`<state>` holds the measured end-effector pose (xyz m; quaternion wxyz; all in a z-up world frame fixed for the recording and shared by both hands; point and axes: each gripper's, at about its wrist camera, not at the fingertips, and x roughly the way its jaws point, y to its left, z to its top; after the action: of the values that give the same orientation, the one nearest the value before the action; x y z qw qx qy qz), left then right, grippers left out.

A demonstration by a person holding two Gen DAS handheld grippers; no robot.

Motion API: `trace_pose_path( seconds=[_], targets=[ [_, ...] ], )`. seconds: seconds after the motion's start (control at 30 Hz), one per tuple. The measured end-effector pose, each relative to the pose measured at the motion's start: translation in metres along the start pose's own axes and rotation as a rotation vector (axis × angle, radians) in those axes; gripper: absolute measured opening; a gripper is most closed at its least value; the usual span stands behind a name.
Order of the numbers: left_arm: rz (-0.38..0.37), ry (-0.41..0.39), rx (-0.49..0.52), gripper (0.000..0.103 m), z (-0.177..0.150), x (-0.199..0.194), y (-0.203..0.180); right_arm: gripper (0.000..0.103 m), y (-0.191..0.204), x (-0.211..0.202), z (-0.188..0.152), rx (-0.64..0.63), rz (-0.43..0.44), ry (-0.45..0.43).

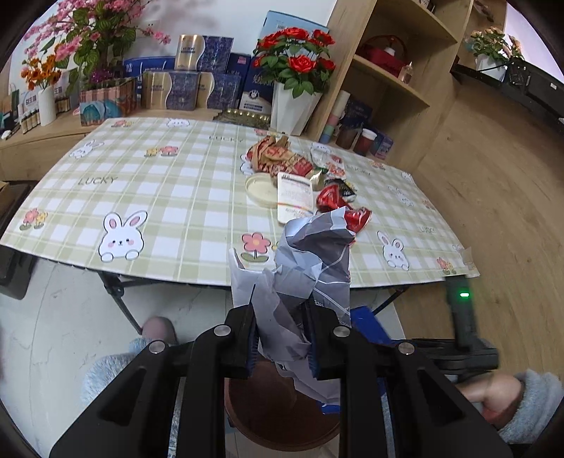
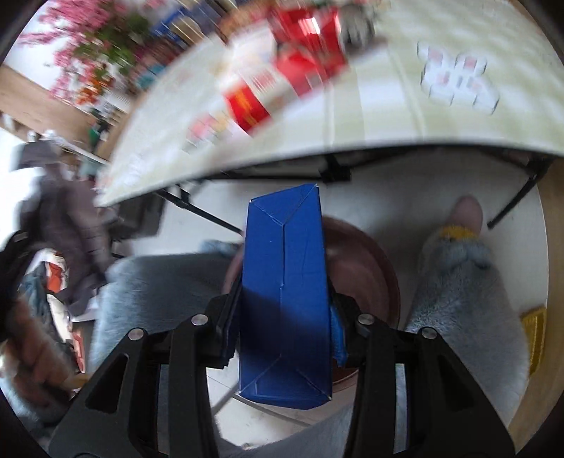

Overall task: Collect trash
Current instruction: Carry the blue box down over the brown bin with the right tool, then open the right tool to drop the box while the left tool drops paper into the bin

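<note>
I see a checked surface point(image 1: 148, 197) on black folding legs, wooden shelves point(image 1: 398, 70) at two o'clock, white wall point(image 1: 218, 17) at twelve, pale floor point(image 1: 53, 317) below.

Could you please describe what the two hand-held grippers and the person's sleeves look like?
Both are matte black plastic. The left hand-held gripper and the right hand-held gripper each have angular linkage arms with triangular cut-outs, joined by round silver pins. A black handle with a small green light shows in the left wrist view. The sleeve is fluffy grey-blue fleece.
</note>
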<state>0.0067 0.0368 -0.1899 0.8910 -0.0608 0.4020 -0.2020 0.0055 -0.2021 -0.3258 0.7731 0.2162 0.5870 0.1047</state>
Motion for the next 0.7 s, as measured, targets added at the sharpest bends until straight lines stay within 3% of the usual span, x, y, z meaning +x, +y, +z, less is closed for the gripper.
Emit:
trace_pose_path(
  seconds=[0.13,0.37,0.7],
  targets=[
    [0.007,0.017,0.009,0.021,-0.009,0.006,0.000,0.043,-0.007,0.037,-0.006,0.044,-0.033,0.036],
    [0.020,0.040,-0.008,0.021,-0.016,0.017,0.003,0.043,-0.031,0.057,-0.027,0.103,-0.036,0.076],
    [0.023,0.069,-0.006,0.021,-0.022,0.027,0.000,0.046,-0.048,0.047,-0.024,0.172,-0.006,0.021]
  ],
)
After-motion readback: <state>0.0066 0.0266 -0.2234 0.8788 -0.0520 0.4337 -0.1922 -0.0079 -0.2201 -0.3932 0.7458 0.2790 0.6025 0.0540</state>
